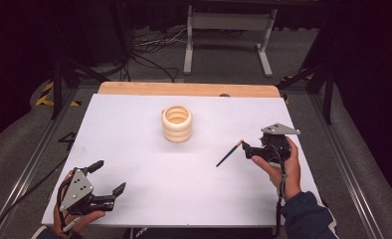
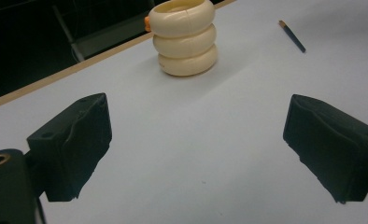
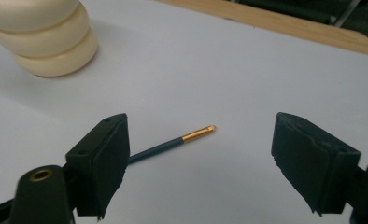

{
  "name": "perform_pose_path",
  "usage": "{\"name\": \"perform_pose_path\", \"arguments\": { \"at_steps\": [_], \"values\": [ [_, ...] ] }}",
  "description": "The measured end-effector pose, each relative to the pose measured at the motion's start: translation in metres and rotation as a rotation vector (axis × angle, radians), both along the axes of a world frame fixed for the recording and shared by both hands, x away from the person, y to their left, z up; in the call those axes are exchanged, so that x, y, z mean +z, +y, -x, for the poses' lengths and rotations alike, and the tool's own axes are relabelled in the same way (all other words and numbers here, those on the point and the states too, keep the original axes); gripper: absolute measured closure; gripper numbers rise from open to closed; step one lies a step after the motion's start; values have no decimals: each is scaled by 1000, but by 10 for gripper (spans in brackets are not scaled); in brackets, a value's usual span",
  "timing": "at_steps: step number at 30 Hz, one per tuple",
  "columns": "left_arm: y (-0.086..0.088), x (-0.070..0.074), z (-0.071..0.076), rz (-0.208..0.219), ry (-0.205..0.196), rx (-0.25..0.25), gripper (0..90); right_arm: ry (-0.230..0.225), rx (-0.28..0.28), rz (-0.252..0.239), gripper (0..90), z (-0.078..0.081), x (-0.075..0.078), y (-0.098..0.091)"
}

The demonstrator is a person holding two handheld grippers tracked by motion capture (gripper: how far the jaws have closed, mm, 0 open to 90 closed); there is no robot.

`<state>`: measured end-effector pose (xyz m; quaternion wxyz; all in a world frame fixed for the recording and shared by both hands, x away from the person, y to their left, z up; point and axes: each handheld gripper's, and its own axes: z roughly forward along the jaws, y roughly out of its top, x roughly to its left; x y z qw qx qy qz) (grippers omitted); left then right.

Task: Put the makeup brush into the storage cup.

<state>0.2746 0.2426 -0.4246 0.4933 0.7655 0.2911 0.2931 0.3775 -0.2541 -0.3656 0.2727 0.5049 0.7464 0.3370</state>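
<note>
A slim dark-blue pencil [image 1: 229, 153] with a gold end lies flat on the white table top [image 1: 149, 204], right of centre. My right gripper [image 1: 246, 148] is at the pencil's gold end with its jaws open. In the right gripper view the pencil [image 3: 173, 144] runs from behind the left jaw into the gap of the right gripper [image 3: 201, 163], touching neither pad. A cream holder of three stacked rings [image 1: 176, 124] stands upright near the table's middle back. My left gripper [image 1: 110, 176] rests open at the near left corner; between the jaws of the left gripper [image 2: 196, 154] there is only bare table.
A wooden strip [image 1: 184, 89] borders the far edge of the table. Beyond it are a metal stand [image 1: 229, 22] and cables on the grey floor. The cream holder [image 2: 186, 42] and the pencil [image 2: 293, 36] lie far ahead of the left jaws.
</note>
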Motion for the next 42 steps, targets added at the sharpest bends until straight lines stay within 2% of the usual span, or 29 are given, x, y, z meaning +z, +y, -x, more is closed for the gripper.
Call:
{"name": "perform_pose_path", "arguments": {
  "at_steps": [1, 2, 6, 8, 11, 13, 15, 16, 19, 21, 24, 32, 36, 39, 42],
  "values": [
    [0, 0, 0, 0, 0, 0, 85, 0, 0, 0, 198, 0, 0, 0],
    [-1, -1, 0, 4, 3, -3, 85, 19, -8, 7, 204, -4, -2, 2],
    [-2, -1, 0, -3, 6, -10, 91, 124, -56, 7, 220, -22, -10, 5],
    [-3, -1, 0, -3, 6, -11, 91, 175, -94, -12, 230, -30, -15, 4],
    [-2, -1, 0, 2, 8, -11, 93, 240, -147, -15, 245, -41, -22, 1],
    [-2, -1, 0, 2, 11, -13, 93, 294, -165, -26, 254, -49, -28, 1],
    [-2, -1, 0, 4, 9, -14, 93, 330, -179, -30, 263, -55, -33, 3],
    [-2, -1, 0, 4, 9, -14, 93, 330, -179, -30, 263, -55, -33, 3],
    [-2, -1, 0, 5, 9, -15, 93, 370, -200, -36, 282, -61, -39, 6],
    [-3, -1, 0, 10, 12, -19, 94, 389, -214, -59, 294, -65, -41, 9],
    [-4, -1, 0, 0, 8, -29, 98, 411, -217, -53, 315, -70, -44, 16],
    [-4, -1, 1, 7, 10, -42, 102, 475, -232, -58, 365, -81, -54, 29],
    [-3, -1, 1, 5, 9, -46, 103, 505, -250, -50, 407, -87, -59, 31],
    [-3, -1, 2, 14, 12, -49, 104, 506, -258, -47, 423, -89, -59, 31],
    [-3, -1, 1, 17, 13, -53, 104, 515, -260, -9, 500, -92, -58, 34]
  ]
}}
